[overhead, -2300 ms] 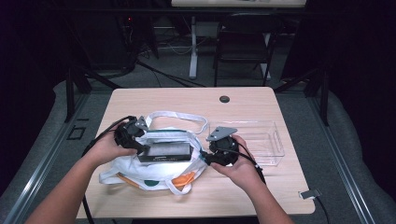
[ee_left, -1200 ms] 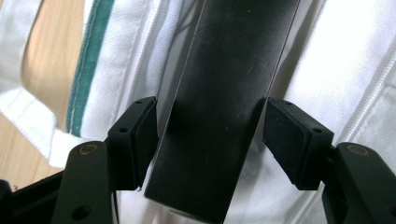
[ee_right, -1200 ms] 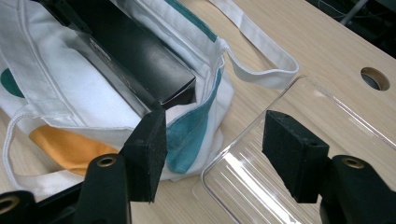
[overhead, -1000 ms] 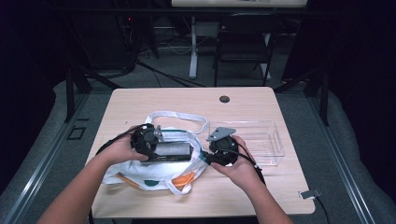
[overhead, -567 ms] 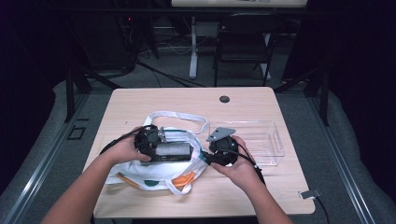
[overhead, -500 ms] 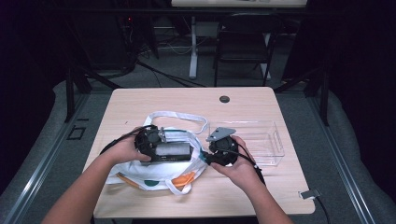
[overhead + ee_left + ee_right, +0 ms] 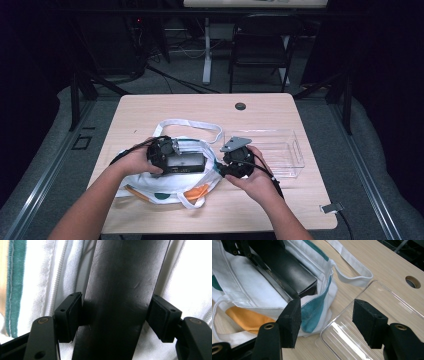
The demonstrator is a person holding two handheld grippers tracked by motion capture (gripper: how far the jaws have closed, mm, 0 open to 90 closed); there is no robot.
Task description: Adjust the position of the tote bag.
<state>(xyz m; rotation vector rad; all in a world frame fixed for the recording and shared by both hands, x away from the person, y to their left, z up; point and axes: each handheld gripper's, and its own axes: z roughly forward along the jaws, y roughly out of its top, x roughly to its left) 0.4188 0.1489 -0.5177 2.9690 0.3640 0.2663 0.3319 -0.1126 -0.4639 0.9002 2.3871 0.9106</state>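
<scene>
A white tote bag (image 7: 145, 182) with teal trim and an orange print lies on the wooden table (image 7: 200, 107), its mouth toward the right. My left gripper (image 7: 172, 159) is shut on a long black box (image 7: 186, 162) held over the bag. In the left gripper view both pads press the box (image 7: 120, 277) sides, with white fabric (image 7: 192, 277) behind it. My right gripper (image 7: 221, 168) stands open just right of the bag's mouth. In the right gripper view its jaws (image 7: 329, 322) are wide apart over the teal rim (image 7: 314, 312), gripping nothing, and the box (image 7: 292, 272) end sits inside the bag (image 7: 249, 297).
A clear plastic tray (image 7: 280, 150) stands right of the bag, and its near corner (image 7: 392, 302) lies under my right gripper's jaws. A round cable hole (image 7: 240, 106) is at the table's far edge. A chair and desk legs stand on the floor beyond.
My left gripper has carried the black box rightward toward the bag's mouth, and has hardly shifted in the last second. The right gripper has stayed put, open.
</scene>
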